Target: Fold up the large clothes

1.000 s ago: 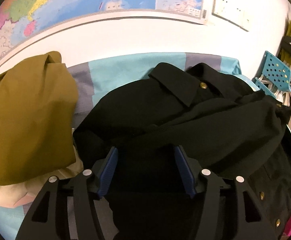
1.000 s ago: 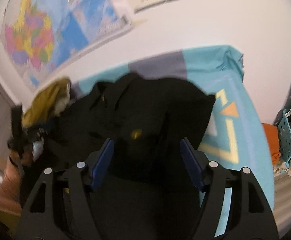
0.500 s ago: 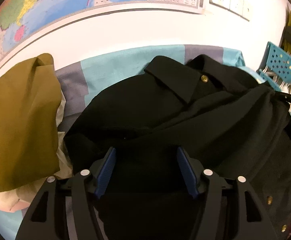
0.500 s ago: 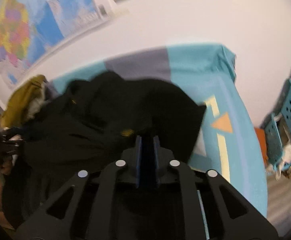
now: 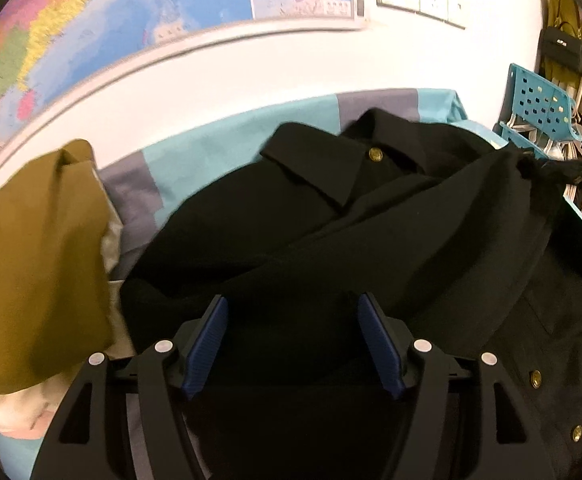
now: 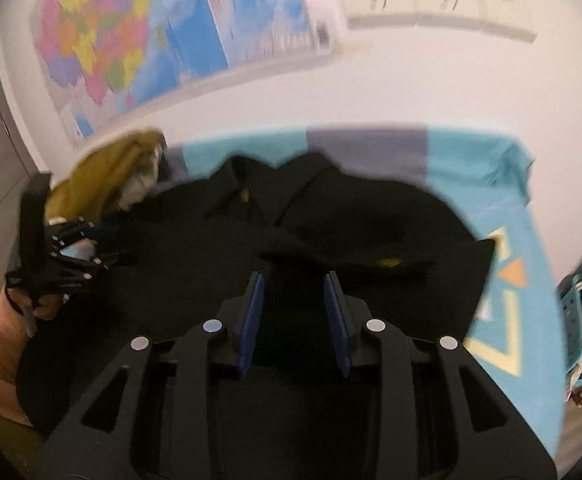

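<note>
No text, label, brand or number can be read in either view. The wall map (image 5: 139, 20) carries small print in its lower margin and what looks like a barcode at its right corner, but all of it is too small and blurred to make out; in the right wrist view the same map (image 6: 179, 40) is smeared by motion. The brass buttons on the black jacket (image 5: 371, 216) and the metal fitting on the dark handbag (image 5: 562, 46) show no legible marking.
</note>
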Tool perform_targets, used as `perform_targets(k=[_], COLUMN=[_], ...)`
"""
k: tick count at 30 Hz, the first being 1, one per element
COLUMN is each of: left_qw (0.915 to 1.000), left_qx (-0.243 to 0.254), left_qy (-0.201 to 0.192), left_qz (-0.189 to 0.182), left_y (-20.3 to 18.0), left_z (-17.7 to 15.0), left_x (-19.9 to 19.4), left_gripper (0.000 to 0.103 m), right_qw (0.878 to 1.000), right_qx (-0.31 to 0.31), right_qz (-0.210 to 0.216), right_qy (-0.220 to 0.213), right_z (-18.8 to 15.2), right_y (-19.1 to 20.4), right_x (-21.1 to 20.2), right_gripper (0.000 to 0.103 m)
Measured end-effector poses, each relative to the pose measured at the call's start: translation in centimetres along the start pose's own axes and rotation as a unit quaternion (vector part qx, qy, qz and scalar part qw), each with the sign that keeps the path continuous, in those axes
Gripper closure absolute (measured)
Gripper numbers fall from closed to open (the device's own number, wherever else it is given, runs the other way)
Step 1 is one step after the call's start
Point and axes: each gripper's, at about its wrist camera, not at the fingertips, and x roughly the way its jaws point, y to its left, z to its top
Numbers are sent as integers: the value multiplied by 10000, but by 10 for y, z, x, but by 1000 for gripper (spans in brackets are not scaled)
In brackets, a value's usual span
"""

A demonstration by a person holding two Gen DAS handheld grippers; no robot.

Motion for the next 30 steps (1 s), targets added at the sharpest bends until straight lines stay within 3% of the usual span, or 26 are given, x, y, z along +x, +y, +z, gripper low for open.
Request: perform_targets(k=[1, 2, 6, 8, 10, 15, 17, 21, 24, 30], left_qw=[10000, 9999, 9998, 9998, 9993, 9986, 9994, 9996, 9999, 9983], left_qx=[-20, -39, -50, -195, -267, -64, 89, 241, 47, -492], left_qy=[25, 48, 67, -18, -187, -339, -233, -17, -59, -221], left_qz=[64, 96, 174, 37, -175, -395, -228, 148, 107, -215], left_y=[0, -1, 0, 5, 8, 2, -3, -8, -1, 24], left_z=[1, 2, 4, 4, 3, -11, -19, -31, -33, -65], left_x=[4, 8, 13, 4, -10, -35, -32, -21, -27, -67], left_gripper=[37, 36, 34, 35, 35, 35, 35, 32, 32, 32], right_qw=[9998, 9991, 9984, 9989, 9997, 9992, 9993, 9992, 9984, 9981], right_qx=[27, 35, 425, 400, 228, -48, -44, 229, 475, 518], right_qz=[-154, -366, -124, -33, 41, 380, 379, -62, -12, 313], right_qy=[79, 188, 362, 236, 72, -142, -53, 318, 312, -103], right_z=[1, 0, -2, -2, -3, -8, -9, -12, -15, -35], right_y=[-3, -9, -26, -18, -8, 11, 10, -10, -20, -17], right_x=[11, 22, 31, 14, -4, -33, -27, 0, -1, -64], right_gripper=[75, 83, 84, 69, 61, 61, 61, 63, 62, 46])
